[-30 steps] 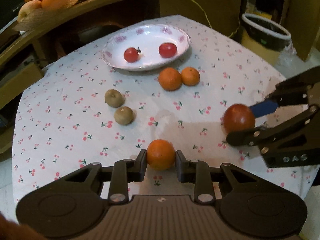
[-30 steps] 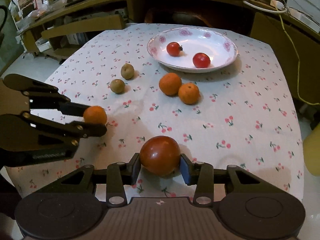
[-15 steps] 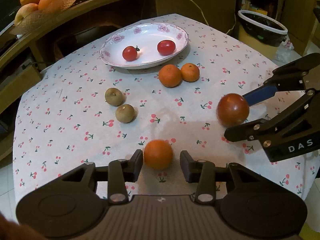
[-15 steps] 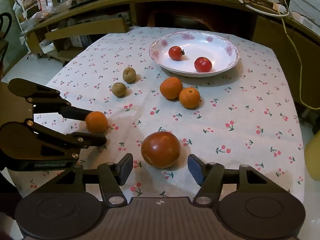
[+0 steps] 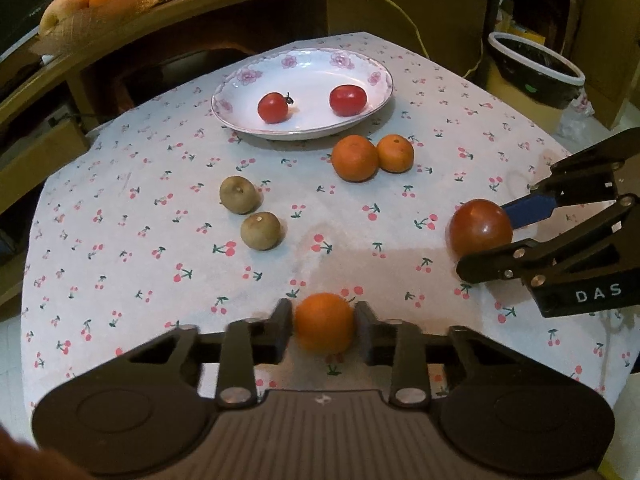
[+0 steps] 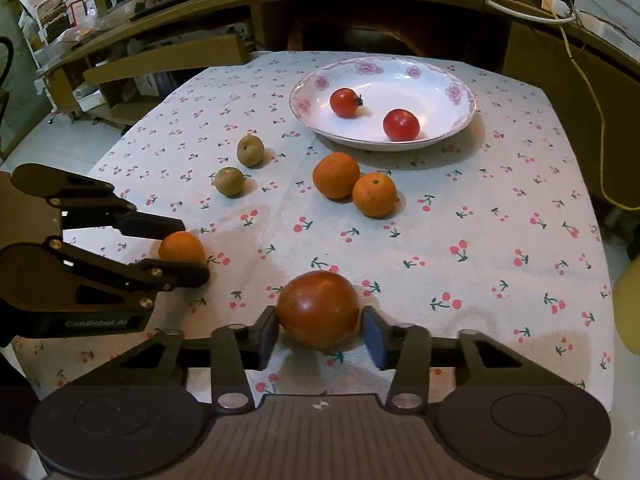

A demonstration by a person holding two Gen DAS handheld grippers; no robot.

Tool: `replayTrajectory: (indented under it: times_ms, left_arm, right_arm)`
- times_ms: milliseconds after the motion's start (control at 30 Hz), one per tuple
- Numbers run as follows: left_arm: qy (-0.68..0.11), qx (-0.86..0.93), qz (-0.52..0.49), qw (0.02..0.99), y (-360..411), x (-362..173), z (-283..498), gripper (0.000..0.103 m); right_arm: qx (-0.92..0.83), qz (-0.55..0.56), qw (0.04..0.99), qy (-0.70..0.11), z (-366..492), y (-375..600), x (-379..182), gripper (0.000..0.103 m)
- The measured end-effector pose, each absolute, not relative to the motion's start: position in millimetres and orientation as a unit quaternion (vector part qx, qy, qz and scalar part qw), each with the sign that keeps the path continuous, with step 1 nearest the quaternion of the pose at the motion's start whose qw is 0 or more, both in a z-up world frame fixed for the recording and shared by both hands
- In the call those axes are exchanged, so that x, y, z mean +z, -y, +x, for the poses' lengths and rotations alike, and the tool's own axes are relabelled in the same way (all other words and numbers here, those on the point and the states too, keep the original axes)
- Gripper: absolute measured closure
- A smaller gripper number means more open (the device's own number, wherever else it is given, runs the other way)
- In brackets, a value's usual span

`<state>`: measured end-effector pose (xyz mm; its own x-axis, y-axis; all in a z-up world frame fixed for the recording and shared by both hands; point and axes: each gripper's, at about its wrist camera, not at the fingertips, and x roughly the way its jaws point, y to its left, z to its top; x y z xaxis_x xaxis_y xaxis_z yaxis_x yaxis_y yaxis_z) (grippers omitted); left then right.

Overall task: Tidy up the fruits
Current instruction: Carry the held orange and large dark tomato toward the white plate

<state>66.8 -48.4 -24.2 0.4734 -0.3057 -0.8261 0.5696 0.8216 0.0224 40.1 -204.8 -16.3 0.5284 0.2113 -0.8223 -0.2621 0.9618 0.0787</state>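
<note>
Small round orange fruit (image 5: 325, 322) on the cherry-print tablecloth (image 5: 120, 248), squeezed between my left claw (image 5: 323, 330) fingers, big dark red tomato (image 6: 318, 308) between my right claw (image 6: 320, 334) fingers, tiny gap each side, white flowered plate (image 6: 460, 116) far behind

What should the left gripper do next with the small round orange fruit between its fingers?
Probably lift the left gripper slightly: its fingers look closed against both sides of the small round orange fruit, which sits low at the cherry-print tablecloth, apart from the two similar oranges.
</note>
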Motion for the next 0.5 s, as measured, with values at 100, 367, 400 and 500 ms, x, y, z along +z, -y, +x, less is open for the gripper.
replayTrajectory:
  times_ms: [100,367,400,500]
  left_arm:
    - [-0.444,-0.257,0.15,0.846,49,-23,67,0.067]
    - [-0.432,-0.261,0.142,0.851,55,-11,74,0.067]
    - [-0.431,-0.26,0.14,0.853,56,-10,76,0.067]
    - [-0.425,-0.257,0.134,0.858,60,-4,85,0.067]
  right_arm:
    - [0.132,-0.032,0.874,-0.467,41,203,-16,0.061]
    - [0.132,-0.027,0.876,-0.463,46,200,-10,0.061]
    - [0.132,-0.026,0.877,-0.461,47,200,-9,0.061]
    - [0.13,-0.018,0.882,-0.453,52,202,-3,0.061]
